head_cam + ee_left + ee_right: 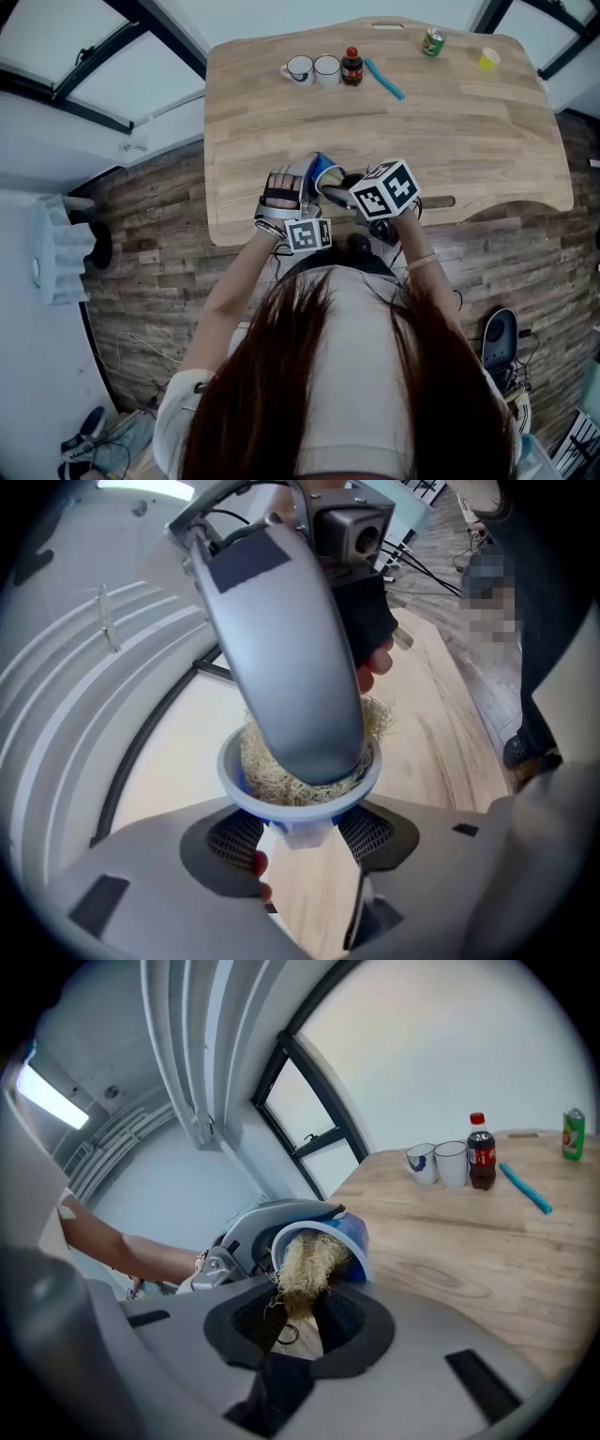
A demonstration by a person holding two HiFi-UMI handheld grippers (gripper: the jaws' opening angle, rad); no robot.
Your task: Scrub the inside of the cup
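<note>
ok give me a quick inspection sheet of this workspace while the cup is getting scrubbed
surface: light wooden table
job's things: blue cup held on its side above the near edge, straw-coloured fibre scrubber stuffed in its mouth
clutter: two white mugs, cola bottle, blue stick, green can, small yellow cup, all along the far edge
grippers: left gripper shut on the cup; right gripper shut on the scrubber
cables: black cables on the floor
surroundings: wood-plank floor, dark-framed windows

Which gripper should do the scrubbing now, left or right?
Right. The right gripper has its jaws shut on the scrubber, whose fibres already sit inside the cup. The left gripper is clamped on the cup, so it should probably just steady it.
</note>
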